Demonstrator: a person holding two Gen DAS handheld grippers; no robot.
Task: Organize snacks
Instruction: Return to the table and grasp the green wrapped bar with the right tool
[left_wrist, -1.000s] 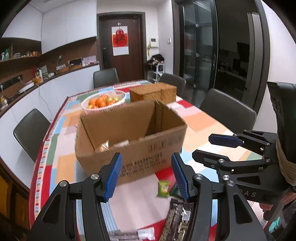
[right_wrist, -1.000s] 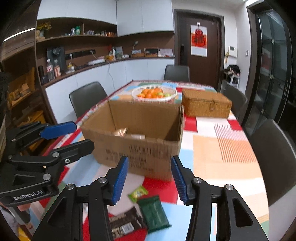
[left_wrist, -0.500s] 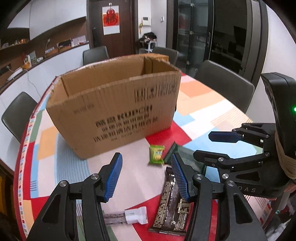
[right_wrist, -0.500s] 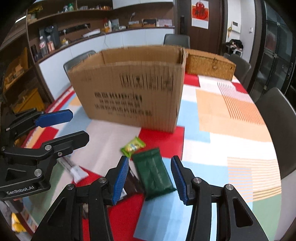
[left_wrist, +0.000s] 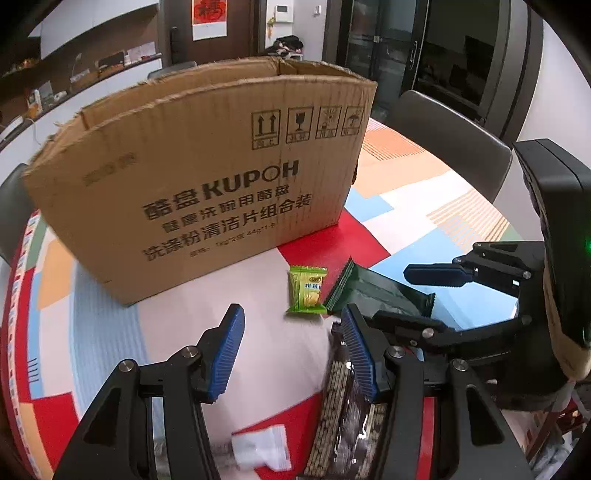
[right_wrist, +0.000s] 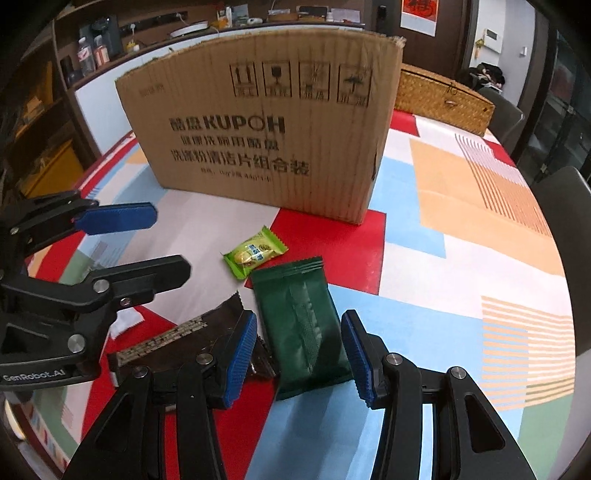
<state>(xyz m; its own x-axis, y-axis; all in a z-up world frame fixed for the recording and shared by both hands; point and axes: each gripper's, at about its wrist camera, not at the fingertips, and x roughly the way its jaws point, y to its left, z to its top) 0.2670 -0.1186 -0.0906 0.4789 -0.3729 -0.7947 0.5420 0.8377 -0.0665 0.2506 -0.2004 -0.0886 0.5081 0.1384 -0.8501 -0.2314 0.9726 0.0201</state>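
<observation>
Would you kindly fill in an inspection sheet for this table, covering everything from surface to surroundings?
Surface: patchwork tablecloth, flat.
Job's things: cardboard box upright; light green candy, dark green packet, brown wafer packet and white-ended wrapper lying before it.
Clutter: wicker box behind the carton.
Grippers: left gripper and right gripper open, empty; dark green packet lies between the right fingers.
Cables: nothing seen.
Surroundings: chairs, counter, door.

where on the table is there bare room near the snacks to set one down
Free: the tablecloth right of the dark green packet, from the cardboard box toward the near edge. Crowded: left of it, where the light green candy, brown bar and left gripper cluster.
</observation>
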